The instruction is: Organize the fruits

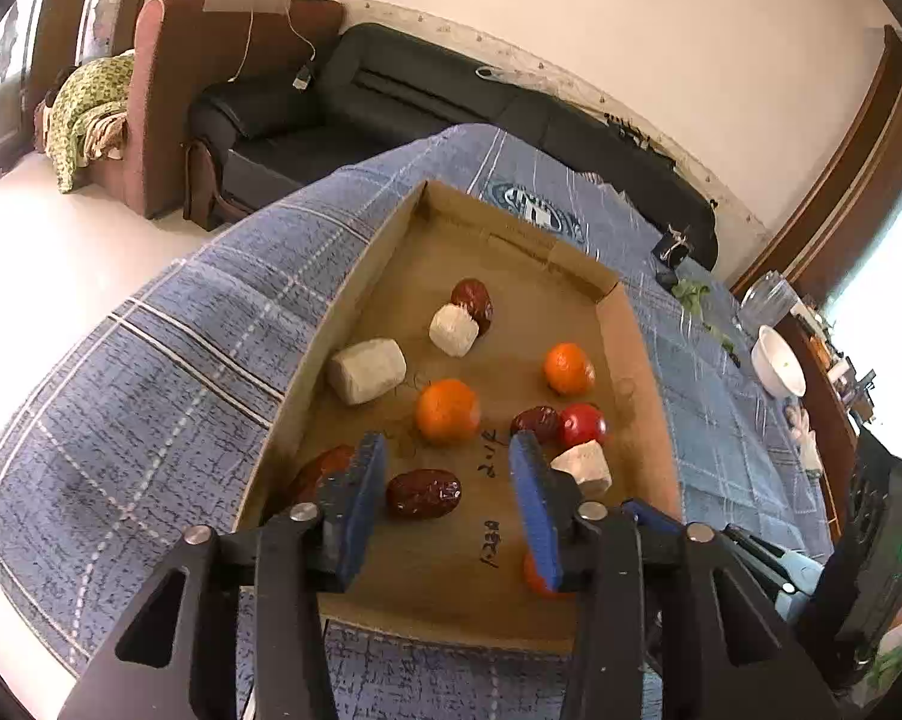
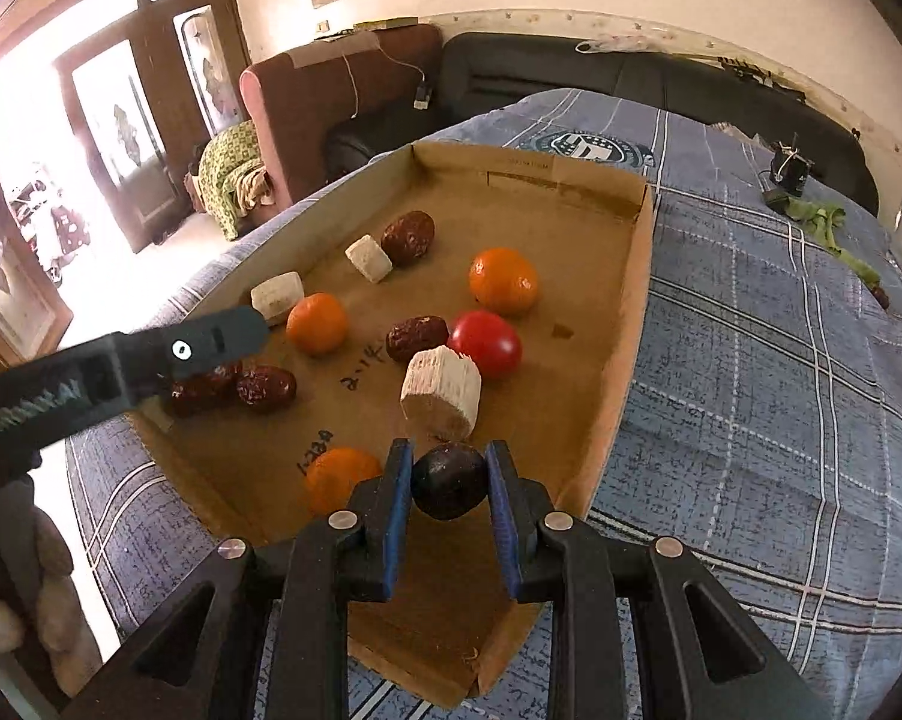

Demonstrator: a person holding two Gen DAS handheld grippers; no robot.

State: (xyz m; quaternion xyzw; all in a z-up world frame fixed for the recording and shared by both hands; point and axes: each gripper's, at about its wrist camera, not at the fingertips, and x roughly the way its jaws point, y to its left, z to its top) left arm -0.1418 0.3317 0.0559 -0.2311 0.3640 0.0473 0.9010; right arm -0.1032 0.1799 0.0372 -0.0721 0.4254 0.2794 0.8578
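Near the cardboard tray's front edge, the right gripper clamps a dark plum just above the floor. The left gripper hangs spread wide and empty over a red date. Sorting is midway; the plum probably needs carrying toward similar fruit, then releasing.

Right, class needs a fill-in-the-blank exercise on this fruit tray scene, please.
1. The right claw grips a dark ____ fruit.
2. The left claw is ____, holding nothing.
3. The fruits lie in a shallow ____ tray.
4. The tray rests on a blue ____ cloth.

Missing words: round; open; cardboard; checked
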